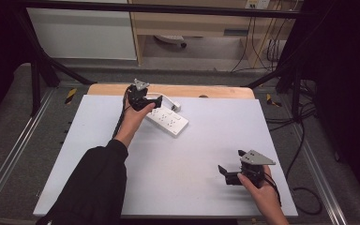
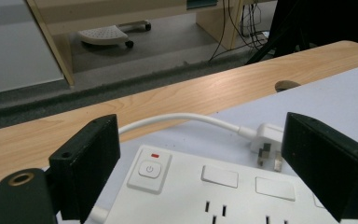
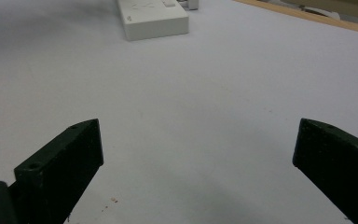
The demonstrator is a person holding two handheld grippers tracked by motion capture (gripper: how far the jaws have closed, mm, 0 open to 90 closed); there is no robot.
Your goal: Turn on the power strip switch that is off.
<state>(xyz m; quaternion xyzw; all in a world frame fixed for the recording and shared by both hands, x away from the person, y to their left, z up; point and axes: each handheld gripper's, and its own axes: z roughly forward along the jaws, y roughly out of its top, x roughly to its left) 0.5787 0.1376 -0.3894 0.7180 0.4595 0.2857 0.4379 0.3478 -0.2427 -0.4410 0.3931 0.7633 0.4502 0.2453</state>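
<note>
Left gripper view: jaws wide apart, left gripper point(image 2: 200, 172) poised over the switch end of the white power strip point(image 2: 223, 191), grasping nothing. Strip lying near the far edge of the table point(image 1: 168, 164), left of middle, its cable point(image 2: 177, 119) looping to a plug point(image 2: 268, 140) beside it. Right gripper point(image 1: 229, 161), jaws spread and empty, near the front right corner, well apart from the strip.

A white power strip point(image 1: 168, 120) with its plug point(image 1: 176, 106) lies on the grey table point(image 1: 178, 178)
</note>
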